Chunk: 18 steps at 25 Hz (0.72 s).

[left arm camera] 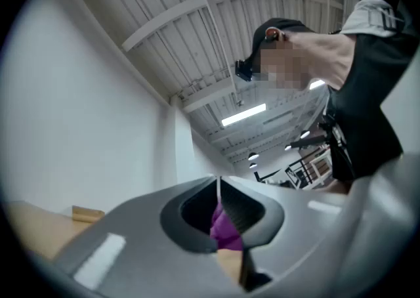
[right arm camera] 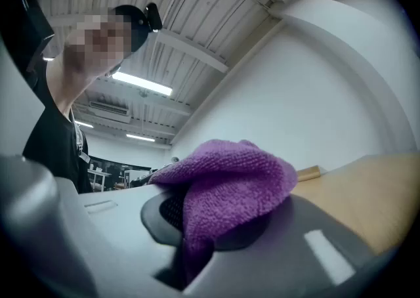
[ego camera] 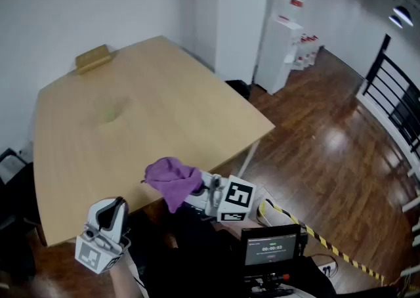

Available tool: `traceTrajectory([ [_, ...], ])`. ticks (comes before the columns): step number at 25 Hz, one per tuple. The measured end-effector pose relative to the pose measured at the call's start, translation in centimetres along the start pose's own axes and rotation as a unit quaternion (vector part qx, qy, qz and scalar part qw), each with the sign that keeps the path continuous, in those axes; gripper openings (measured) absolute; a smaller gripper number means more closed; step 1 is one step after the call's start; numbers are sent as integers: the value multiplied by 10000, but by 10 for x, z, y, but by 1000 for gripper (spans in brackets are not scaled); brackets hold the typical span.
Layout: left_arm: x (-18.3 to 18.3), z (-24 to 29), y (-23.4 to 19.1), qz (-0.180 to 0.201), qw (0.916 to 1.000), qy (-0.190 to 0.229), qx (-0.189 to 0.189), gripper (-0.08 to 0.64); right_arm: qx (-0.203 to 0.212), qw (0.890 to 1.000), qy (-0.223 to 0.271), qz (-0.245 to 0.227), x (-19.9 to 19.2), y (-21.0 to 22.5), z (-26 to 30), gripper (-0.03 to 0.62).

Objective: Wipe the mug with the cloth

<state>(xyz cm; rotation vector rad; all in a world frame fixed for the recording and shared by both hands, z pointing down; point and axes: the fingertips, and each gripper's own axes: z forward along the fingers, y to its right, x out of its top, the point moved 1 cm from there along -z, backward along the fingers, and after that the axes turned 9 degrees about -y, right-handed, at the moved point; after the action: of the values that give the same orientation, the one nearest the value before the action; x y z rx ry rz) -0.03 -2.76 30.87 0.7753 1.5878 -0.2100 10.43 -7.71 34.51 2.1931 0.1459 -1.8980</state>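
We hold the right gripper (ego camera: 197,191) at the near edge of the table (ego camera: 144,113). Its fingers (right arm camera: 315,237) are clenched on the purple cloth (ego camera: 172,180), which is bunched over their tips and hangs down a little between them. The left gripper (ego camera: 117,205) is lower and more to the left, just in front of the table edge, and it points upward. Its fingers (left arm camera: 131,237) are pressed together and grasp nothing; through the opening behind the tips we see only a bit of the cloth farther away. A small wooden block (ego camera: 92,58) lies at the far corner of the table, well apart from both grippers.
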Motion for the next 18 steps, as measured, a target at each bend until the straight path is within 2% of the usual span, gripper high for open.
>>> traceTrajectory([
  [3,-19,25,-11,-90,9983,75,-565,20,-952,9949,65,-315,6,22,-28,35],
  [5,-33,26,-38,-226,9977,-74,-632,21,-1271,9911,24,-387,7,40,-17,35],
  [8,-53,18,-87,-349,9979,-425,-352,40,-1249,9911,-133,-439,8,68,18,35],
  [13,-72,24,-130,-506,9952,-816,-176,105,-1331,9889,-447,-477,5,91,42,35],
  [18,-89,44,-167,-227,9942,-1042,-148,164,-1286,9871,-809,-511,3,123,63,35],
])
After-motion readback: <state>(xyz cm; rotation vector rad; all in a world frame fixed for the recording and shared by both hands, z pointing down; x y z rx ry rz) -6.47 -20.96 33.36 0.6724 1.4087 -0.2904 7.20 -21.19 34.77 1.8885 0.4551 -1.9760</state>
